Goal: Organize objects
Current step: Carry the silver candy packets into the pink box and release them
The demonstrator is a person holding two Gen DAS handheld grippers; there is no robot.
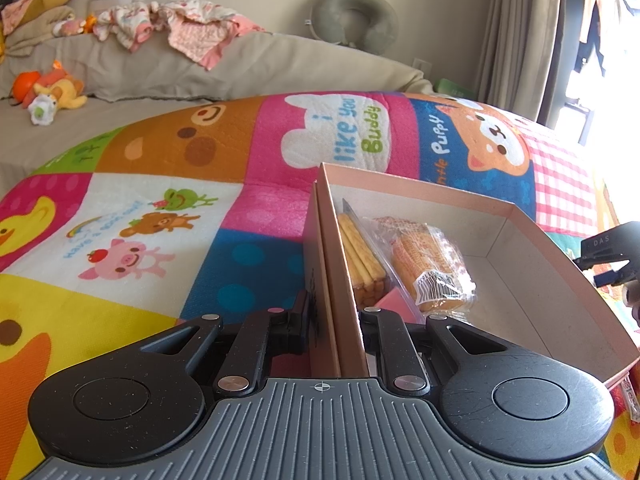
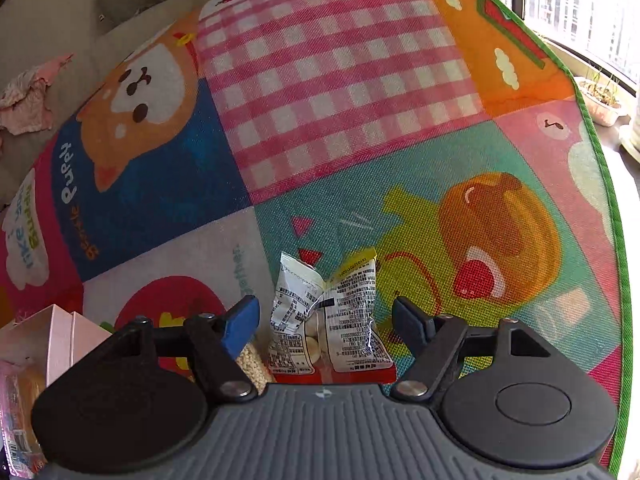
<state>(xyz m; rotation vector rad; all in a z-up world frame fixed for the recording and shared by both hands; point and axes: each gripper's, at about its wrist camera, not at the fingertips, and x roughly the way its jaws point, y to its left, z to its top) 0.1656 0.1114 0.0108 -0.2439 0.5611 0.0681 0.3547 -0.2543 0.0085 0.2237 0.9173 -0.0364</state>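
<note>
Right wrist view: a white snack packet (image 2: 326,312) with black print lies on the colourful play mat (image 2: 352,100), between the parted jaws of the right gripper (image 2: 325,316), not yet pinched. The left gripper (image 1: 334,312) clamps the pink box (image 1: 532,264) wall, steadying it. The step appears to be picking up; next, closing squarely on the crinkly packet.
</note>
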